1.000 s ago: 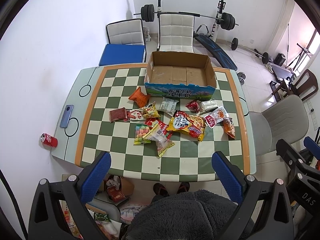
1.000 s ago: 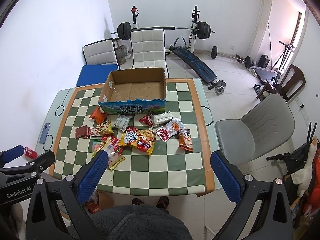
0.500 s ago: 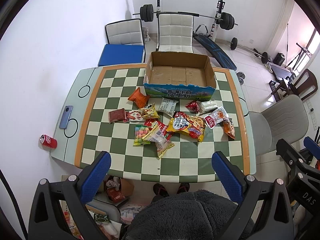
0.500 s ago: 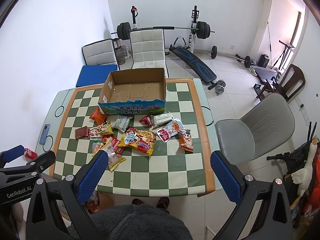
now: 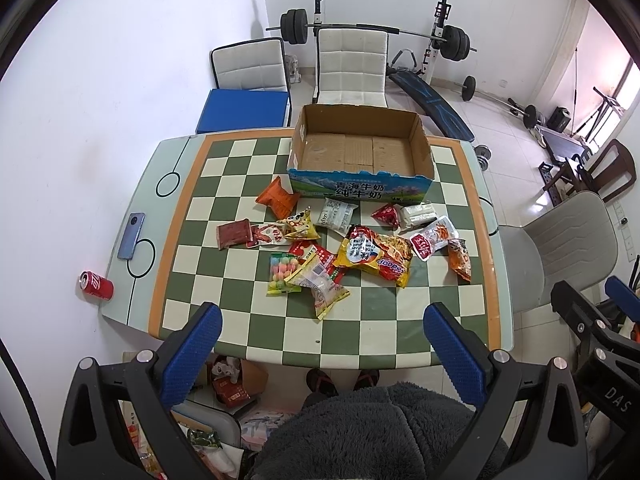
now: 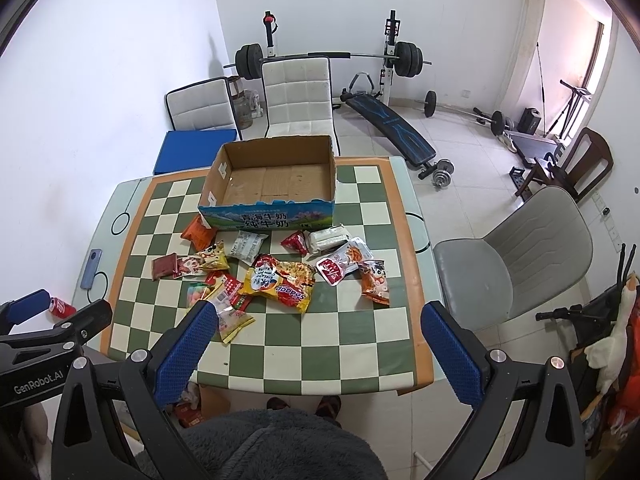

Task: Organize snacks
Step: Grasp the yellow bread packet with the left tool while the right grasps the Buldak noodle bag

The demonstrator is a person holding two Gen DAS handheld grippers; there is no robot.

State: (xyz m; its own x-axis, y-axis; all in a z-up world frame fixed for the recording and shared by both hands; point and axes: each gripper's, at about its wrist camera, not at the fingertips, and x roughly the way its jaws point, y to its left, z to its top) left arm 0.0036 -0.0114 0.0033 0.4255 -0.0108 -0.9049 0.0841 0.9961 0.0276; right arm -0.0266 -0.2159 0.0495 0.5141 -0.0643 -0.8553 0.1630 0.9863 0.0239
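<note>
Several snack packets lie scattered on the green-and-cream checkered table [image 5: 264, 332], among them a large yellow noodle bag [image 5: 376, 256], an orange packet [image 5: 278, 196], a dark red packet [image 5: 233, 233] and a pastel candy bag [image 5: 282, 274]. Behind them stands an empty cardboard box [image 5: 360, 148] with a blue printed front. My left gripper [image 5: 322, 334] hangs high above the table's near edge, open and holding nothing. My right gripper [image 6: 318, 330] is likewise open and empty, high over the near edge, with the noodle bag [image 6: 282, 282] and the box [image 6: 276, 178] ahead.
A blue phone [image 5: 131, 236] lies on the table's left margin and a red soda can [image 5: 96, 285] lies beyond that edge. A grey chair [image 6: 516, 256] stands to the right, two white chairs [image 5: 352, 66] and a barbell rack behind. A person's grey fleece sleeve [image 5: 360, 432] fills the bottom.
Both views have shifted very slightly; the table sits a touch higher in the frames. The snacks, the box and the gripper openings are unchanged.
</note>
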